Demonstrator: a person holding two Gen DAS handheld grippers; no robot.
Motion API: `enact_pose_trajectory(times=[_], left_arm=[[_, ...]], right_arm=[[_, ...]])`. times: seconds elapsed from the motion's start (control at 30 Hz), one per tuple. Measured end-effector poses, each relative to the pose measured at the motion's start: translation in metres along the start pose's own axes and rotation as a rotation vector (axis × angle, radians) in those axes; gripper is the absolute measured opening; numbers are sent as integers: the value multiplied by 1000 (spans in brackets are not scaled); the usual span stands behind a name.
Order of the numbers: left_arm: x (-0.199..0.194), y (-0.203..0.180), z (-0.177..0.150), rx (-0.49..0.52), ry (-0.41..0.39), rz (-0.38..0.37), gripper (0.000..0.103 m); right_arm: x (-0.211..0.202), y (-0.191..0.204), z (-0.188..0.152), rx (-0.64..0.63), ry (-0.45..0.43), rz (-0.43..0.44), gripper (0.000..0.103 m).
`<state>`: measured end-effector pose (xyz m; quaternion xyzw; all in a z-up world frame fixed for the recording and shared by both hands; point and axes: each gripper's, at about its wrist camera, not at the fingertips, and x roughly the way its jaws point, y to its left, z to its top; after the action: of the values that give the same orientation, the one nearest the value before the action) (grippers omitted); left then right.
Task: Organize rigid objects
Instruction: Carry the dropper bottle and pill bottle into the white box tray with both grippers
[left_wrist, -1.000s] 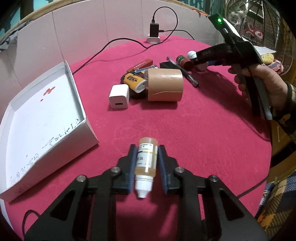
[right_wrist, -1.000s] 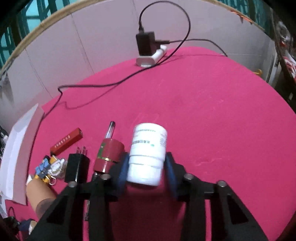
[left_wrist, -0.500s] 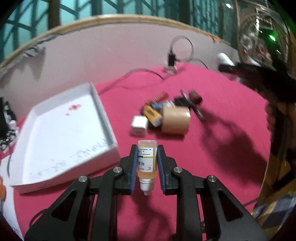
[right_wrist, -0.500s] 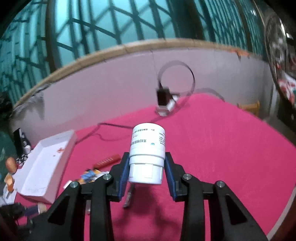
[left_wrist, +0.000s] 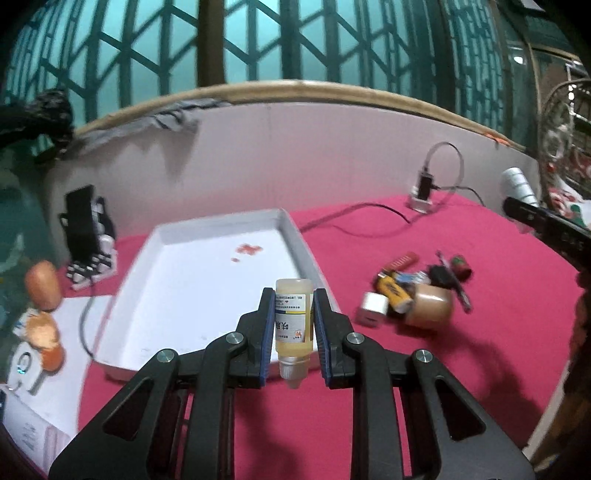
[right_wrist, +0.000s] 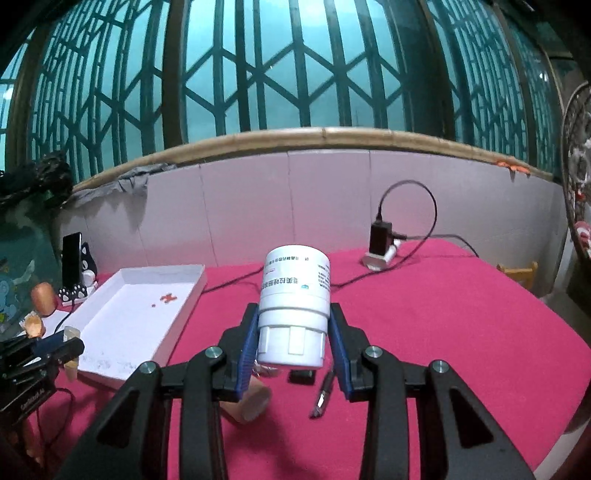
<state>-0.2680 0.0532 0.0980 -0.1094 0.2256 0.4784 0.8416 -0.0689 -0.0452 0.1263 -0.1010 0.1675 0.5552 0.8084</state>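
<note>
Carrying two containers at once is the step in hand: each gripper has one lifted clear of the red tabletop, and neither is yet in the white tray.

The left gripper has its fingers clamped on a small dropper bottle of yellowish liquid, nozzle pointing back toward the camera. The tray lies just beyond and to the left of those fingers, its floor bare apart from a few red marks. Off to the right of them sits the unsorted pile: a white charger cube, a roll of brown tape, a pen and some smaller pieces too blurred to name.

The right gripper has its fingers clamped on a white pill bottle, cap end toward the camera. From here the tray lies well to the left of the fingers, and the tape roll and pen show below them.

The tray looks like the likely destination. If so, the next move calls for bringing the dropper bottle over the tray's near wall, lowering it to the floor and then parting the fingers; the right gripper needs a longer sweep leftward, timed so the two tools do not meet over the tray.
</note>
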Motion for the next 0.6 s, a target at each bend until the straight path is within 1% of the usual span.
enact_pose_trajectory(times=[0.13, 0.23, 0.4, 0.6], left_arm=[[-5, 21, 8, -27, -28, 66, 20], [-8, 39, 13, -57, -37, 109, 20], [-9, 60, 17, -81, -36, 167, 20], [-10, 77, 24, -91, -50, 211, 20]], right_arm=[[-3, 20, 12, -48, -43, 27, 36], [-2, 33, 16, -77, -58, 49, 36], [5, 52, 19, -99, -56, 90, 36], [11, 65, 22, -98, -45, 118, 36]])
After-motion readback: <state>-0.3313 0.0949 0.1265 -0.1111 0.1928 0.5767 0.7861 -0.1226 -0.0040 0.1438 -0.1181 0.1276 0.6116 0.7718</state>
